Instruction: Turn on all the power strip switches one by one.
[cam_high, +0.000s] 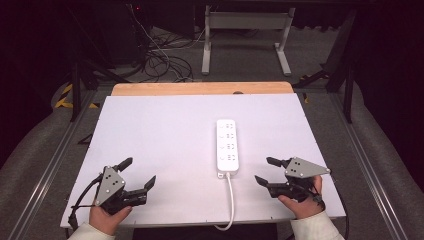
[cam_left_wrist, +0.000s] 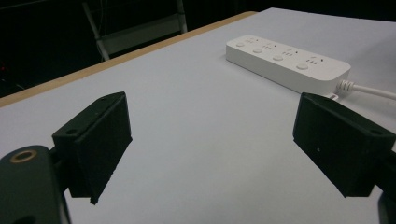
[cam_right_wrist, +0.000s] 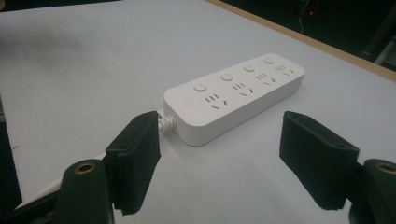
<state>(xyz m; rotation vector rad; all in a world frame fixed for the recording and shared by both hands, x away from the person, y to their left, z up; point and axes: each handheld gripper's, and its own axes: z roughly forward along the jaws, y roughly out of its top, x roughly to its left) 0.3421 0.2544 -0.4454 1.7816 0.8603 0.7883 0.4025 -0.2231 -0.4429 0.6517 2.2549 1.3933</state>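
Plainly, both tongs stood wide open and held nothing, the left tongs at about seven o'clock on the white tabletop and the right tongs at about five. Between them, nearer the right, the white power strip lay flat, its cable trailing off the six o'clock edge. A careless reach could have snagged that cable and dragged the strip askew, I judged.

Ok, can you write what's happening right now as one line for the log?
left gripper: open, empty | right gripper: open, empty | power strip: flat on table, between grippers, untouched | cord: runs off near edge
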